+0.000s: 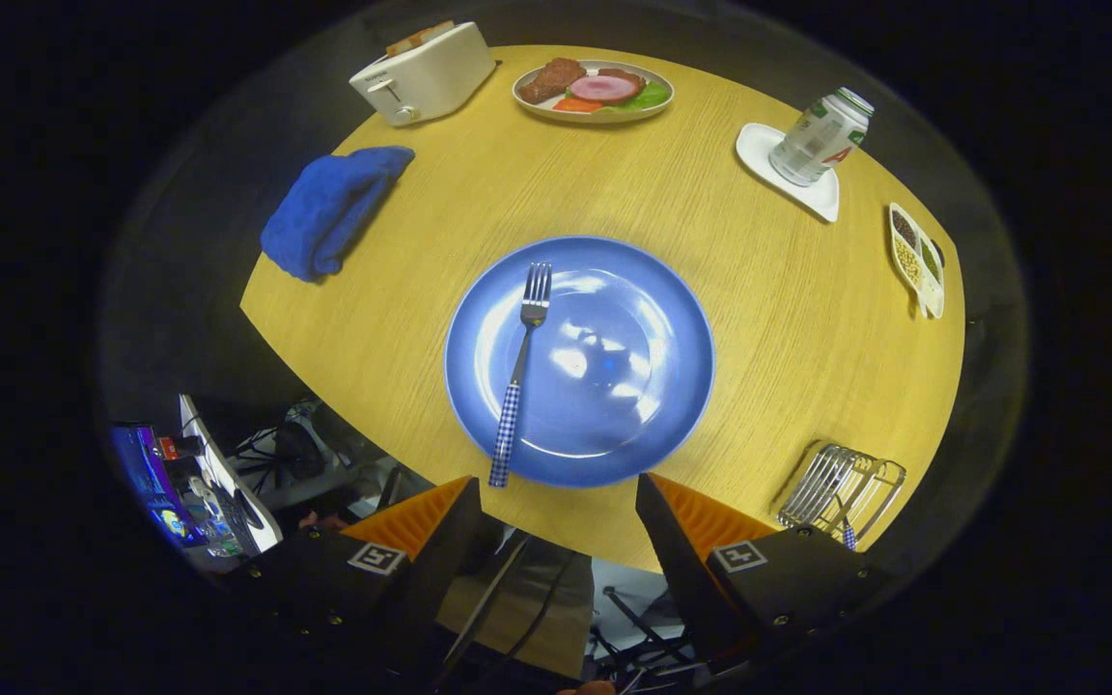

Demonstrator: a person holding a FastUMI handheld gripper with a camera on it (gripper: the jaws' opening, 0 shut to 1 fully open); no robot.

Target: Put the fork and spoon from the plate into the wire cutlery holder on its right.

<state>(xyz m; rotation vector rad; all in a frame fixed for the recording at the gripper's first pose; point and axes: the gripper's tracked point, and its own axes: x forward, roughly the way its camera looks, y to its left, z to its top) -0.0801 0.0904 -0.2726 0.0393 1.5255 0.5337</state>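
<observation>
You are holding the gripper (558,521) above the near edge of the table (768,319), its fingers spread wide with nothing between them. Just ahead of the fingers the blue plate (643,425) is carrying the fork (520,362), whose tines are pointing away from you and whose checked handle is overhanging the rim toward your left finger, which offers you a free end to grasp. The wire cutlery holder (841,487) is sitting just beyond your right finger; a checked handle seems to be resting in it already, probably the spoon. So, by my reading, you are lining up for the fork.
</observation>
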